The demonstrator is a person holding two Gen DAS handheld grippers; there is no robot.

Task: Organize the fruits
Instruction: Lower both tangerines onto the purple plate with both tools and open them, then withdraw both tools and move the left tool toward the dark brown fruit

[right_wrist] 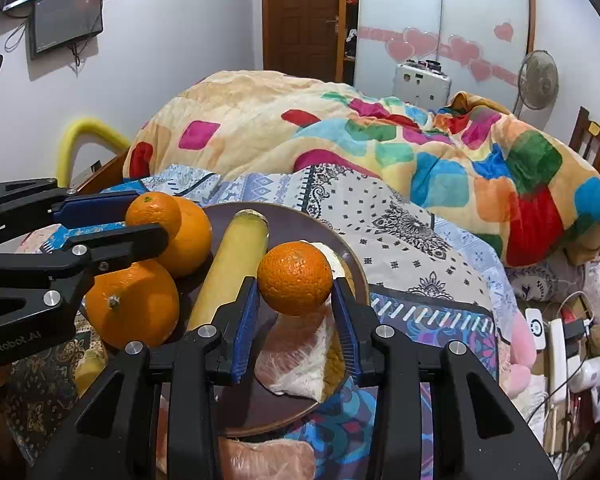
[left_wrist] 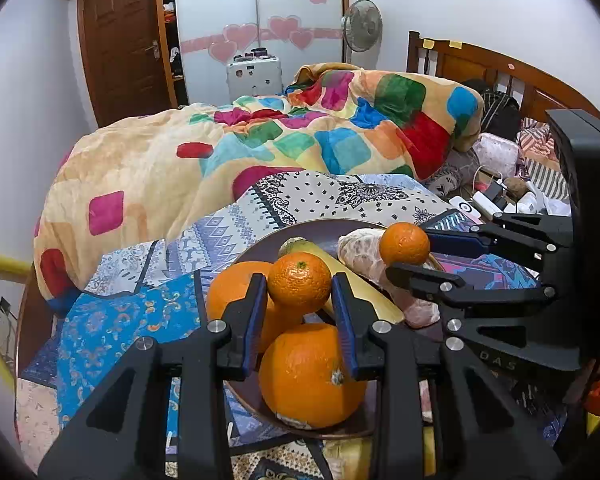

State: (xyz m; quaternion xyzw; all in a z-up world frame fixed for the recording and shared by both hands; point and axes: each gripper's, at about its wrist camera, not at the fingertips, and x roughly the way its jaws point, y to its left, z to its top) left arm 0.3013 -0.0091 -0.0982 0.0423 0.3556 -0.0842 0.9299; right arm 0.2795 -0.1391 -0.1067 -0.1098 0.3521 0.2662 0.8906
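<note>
Left wrist: both tongs [left_wrist: 299,298] [right_wrist: 294,300] grip tangerines [left_wrist: 299,283] [right_wrist: 295,278].

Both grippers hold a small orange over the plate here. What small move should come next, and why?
Probably lower the left gripper a little and release its small orange onto the plate. It hangs just above two large oranges, and the right gripper holds its own orange above the peeled pomelo, so both need landing spots.
</note>
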